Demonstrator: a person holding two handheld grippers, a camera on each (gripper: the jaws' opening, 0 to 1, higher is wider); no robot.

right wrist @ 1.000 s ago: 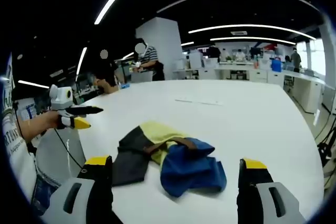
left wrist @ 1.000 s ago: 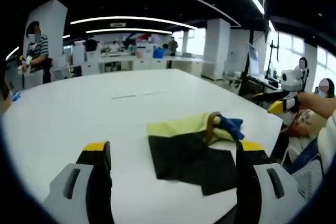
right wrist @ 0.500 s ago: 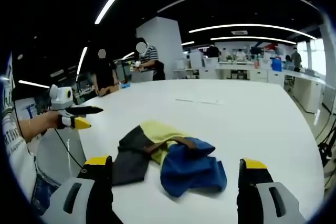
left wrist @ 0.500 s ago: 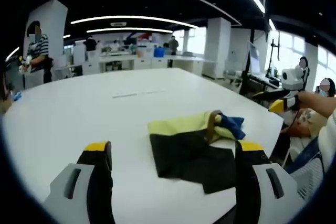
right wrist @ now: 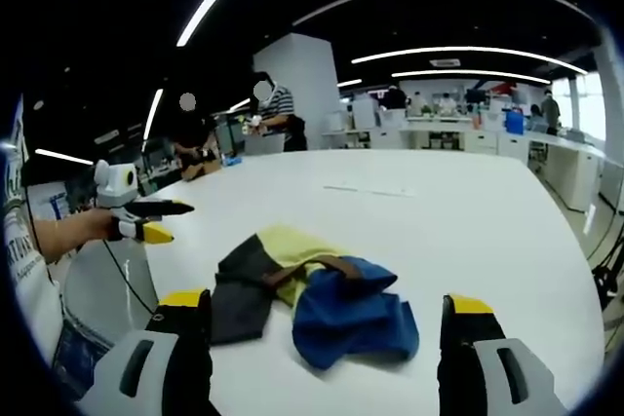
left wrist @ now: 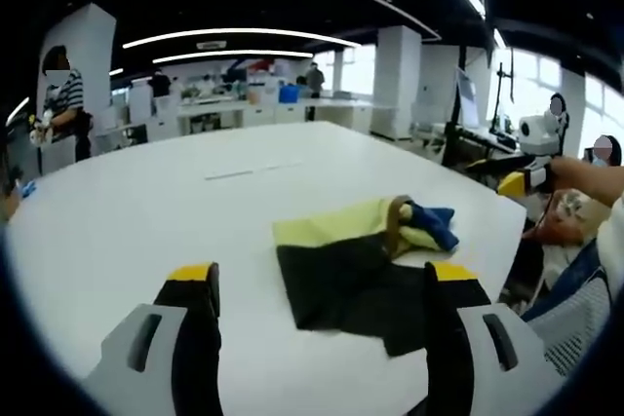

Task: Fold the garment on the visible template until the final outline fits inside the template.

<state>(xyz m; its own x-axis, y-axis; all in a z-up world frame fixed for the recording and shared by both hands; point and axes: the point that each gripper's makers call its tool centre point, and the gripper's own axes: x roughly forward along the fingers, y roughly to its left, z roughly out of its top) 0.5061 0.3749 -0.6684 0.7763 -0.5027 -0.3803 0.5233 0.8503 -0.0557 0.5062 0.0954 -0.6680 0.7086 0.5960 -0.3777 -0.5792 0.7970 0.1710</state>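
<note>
garment (right wrist: 310, 298): 1, lying on the table (right wrist: 487, 231) | table: 1 | grippers: 2, left gripper (left wrist: 322, 289), right gripper (right wrist: 327, 319) | pillars behind table: 1 (right wrist: 302, 85)

Large white round-edged table (left wrist: 146, 211) (right wrist: 487, 211), matte top. On it: one crumpled cloth garment in black, pale yellow and blue panels with a brown strap (left wrist: 356, 265) (right wrist: 312, 294), lying near the table's edge. Faint thin pale line (left wrist: 255, 171) (right wrist: 369, 189) marked on the surface farther across.
</note>
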